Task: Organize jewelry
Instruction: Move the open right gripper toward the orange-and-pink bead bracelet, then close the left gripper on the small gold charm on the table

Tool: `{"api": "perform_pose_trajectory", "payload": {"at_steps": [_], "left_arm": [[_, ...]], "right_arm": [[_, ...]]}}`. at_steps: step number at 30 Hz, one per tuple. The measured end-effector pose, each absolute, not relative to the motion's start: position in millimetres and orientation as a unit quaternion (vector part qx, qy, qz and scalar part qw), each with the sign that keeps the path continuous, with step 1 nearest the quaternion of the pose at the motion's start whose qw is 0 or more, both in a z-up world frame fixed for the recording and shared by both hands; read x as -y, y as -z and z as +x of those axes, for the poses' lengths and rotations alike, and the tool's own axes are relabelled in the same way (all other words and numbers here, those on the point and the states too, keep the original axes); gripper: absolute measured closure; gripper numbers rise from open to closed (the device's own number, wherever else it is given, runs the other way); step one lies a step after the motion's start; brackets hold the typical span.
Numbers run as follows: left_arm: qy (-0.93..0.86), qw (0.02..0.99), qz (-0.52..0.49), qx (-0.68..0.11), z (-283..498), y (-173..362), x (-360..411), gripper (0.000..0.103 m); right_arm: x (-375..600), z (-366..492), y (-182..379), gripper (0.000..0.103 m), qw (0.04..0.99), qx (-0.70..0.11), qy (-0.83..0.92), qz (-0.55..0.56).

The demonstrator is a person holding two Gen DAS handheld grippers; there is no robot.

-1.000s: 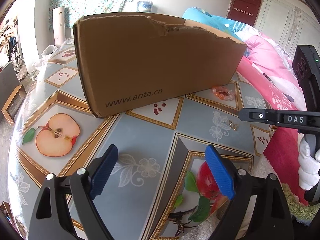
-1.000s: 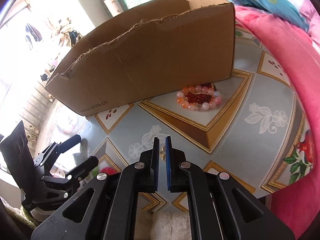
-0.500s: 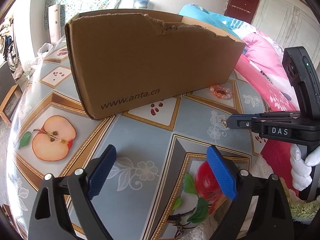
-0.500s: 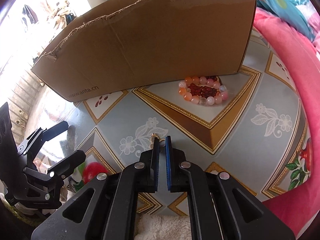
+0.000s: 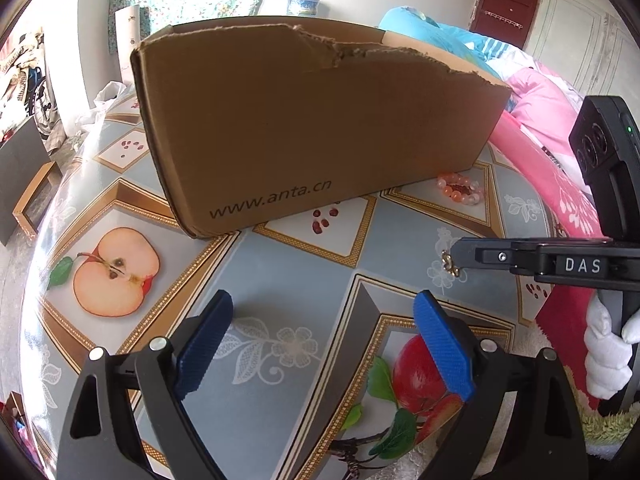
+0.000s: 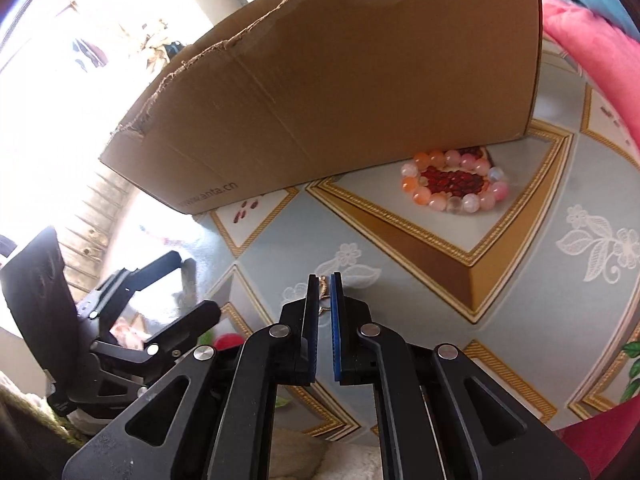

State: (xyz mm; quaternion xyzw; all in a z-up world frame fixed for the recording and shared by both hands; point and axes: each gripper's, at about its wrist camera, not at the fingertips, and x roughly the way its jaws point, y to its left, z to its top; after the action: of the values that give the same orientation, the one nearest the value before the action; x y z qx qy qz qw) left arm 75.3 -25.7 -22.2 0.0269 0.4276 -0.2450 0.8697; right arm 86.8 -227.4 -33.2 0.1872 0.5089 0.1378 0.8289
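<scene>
A big brown cardboard box (image 5: pixel 312 128) with a torn top edge stands on the table (image 5: pixel 288 276), which has a shiny cover with apples and flowers on it. All places here are told from that box. The right hand-held gripper (image 6: pixel 325 284) is in front of the box, out over the blue part of the cover, and it is clenched on a small gold earring (image 5: pixel 450 265). In the left wrist view the little gold piece hangs from the very tip of the pinched blue pads, a bit above the cover. In the right wrist view only a sliver of gold shows between the pads (image 6: pixel 337 312). A white glove (image 5: pixel 604 356) holds that gripper's handle. A bead bracelet (image 6: pixel 454 186) of pink, orange and clear beads lies flat on the table, just beside the box's bottom right corner and apart from the earring. The left hand-held gripper (image 5: pixel 324 344) is also in front of the box, nearer to us and near the box's left end, above a white flower print. Its blue pads stand wide apart and there is nothing between them. A pink blanket (image 5: pixel 544 120) lies past the right end of the box
</scene>
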Motion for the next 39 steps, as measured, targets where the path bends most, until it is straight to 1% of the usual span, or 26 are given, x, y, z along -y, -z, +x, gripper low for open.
{"api": "perform_pose_trajectory", "payload": {"at_steps": [2,5,7,10,11,13,14,15,16,18,21,26,30,35,39], "left_arm": [[0.24,0.874,0.027,-0.421,73,20,29,0.013],[0.251,0.884,0.035,-0.393,61,12,38,0.014],[0.267,0.884,0.045,-0.38,54,8,50,0.018],[0.294,0.877,0.068,-0.375,43,3,73,0.032],[0.303,0.872,0.074,-0.377,40,3,80,0.039],[0.32,0.861,0.075,-0.387,39,3,91,0.049],[0.325,0.856,0.074,-0.394,40,4,96,0.057],[0.325,0.853,0.075,-0.401,41,6,100,0.064],[0.324,0.85,0.077,-0.408,43,8,103,0.066],[0.316,0.845,0.078,-0.424,48,13,107,0.078],[0.314,0.838,0.066,-0.442,56,18,109,0.081],[0.317,0.833,0.056,-0.45,63,18,113,0.082],[0.318,0.834,0.071,-0.445,64,19,121,0.082],[0.304,0.837,0.127,-0.437,61,18,135,0.082],[0.291,0.839,0.148,-0.436,61,18,141,0.082]], "right_arm": [[236,87,35,0.098,0.825,-0.5,-0.154,0.214],[251,83,31,0.097,0.837,-0.479,-0.154,0.216],[262,80,31,0.097,0.843,-0.469,-0.15,0.218],[267,76,37,0.097,0.848,-0.461,-0.148,0.217],[263,72,39,0.097,0.851,-0.459,-0.144,0.21],[262,69,40,0.097,0.856,-0.452,-0.145,0.205],[262,68,41,0.097,0.857,-0.45,-0.145,0.206],[263,66,41,0.097,0.858,-0.447,-0.145,0.207],[264,65,42,0.097,0.858,-0.446,-0.145,0.209],[266,61,43,0.097,0.857,-0.443,-0.148,0.217],[271,58,44,0.097,0.856,-0.44,-0.151,0.227],[285,52,43,0.097,0.852,-0.437,-0.16,0.241],[288,49,43,0.097,0.85,-0.435,-0.167,0.245],[297,46,42,0.097,0.85,-0.431,-0.175,0.249],[306,40,38,0.097,0.85,-0.426,-0.176,0.254]]}}
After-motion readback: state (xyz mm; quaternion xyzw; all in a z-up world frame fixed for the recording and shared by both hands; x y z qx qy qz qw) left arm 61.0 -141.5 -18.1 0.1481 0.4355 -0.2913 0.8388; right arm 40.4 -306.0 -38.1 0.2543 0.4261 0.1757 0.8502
